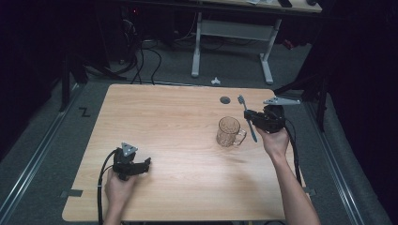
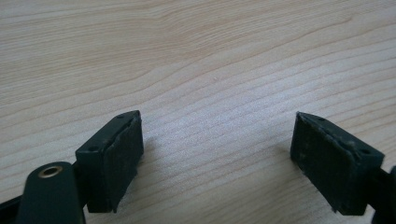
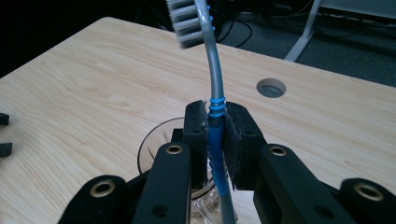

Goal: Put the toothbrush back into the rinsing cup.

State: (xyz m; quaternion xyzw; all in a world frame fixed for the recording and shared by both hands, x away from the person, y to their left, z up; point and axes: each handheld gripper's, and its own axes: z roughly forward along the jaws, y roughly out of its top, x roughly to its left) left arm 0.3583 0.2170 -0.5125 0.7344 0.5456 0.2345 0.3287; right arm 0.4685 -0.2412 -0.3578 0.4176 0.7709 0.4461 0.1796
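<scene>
- Right gripper (image 1: 249, 116) — its jaws were clamped on the blue grip section of the toothbrush (image 1: 247, 118), the pads pressing the handle from both sides, as the right gripper view showed (image 3: 215, 122).
- Toothbrush — it stood roughly upright in that grasp: the bristled head rose above the jaws and leaned away from them, while the tail of the handle hung below the pads.
- Glass mug (image 1: 229, 131) — it stood upright on the table (image 1: 178, 140), just beside and below the right gripper's jaws; in the right gripper view its rim (image 3: 154, 144) appeared directly behind and beneath the pads, with the handle's lower end running down in front of the glass. Whether the tip had already entered the mouth could not be told.
- Left gripper (image 1: 141, 165) — its jaws stood apart with nothing between the pads (image 2: 122, 161), only bare wood ahead of them; it rested low over the table, well apart from mug and brush.
- Cable hole (image 1: 225, 99) — a dark round opening in the tabletop beyond the right gripper's jaws, not involved in the work.
- Progress, as judged — the pick-up looked done, the brush being off the table and brought over to the mug. What appeared to remain was lowering the handle into the mug and letting go, so that the brush leaned on the rim.
</scene>
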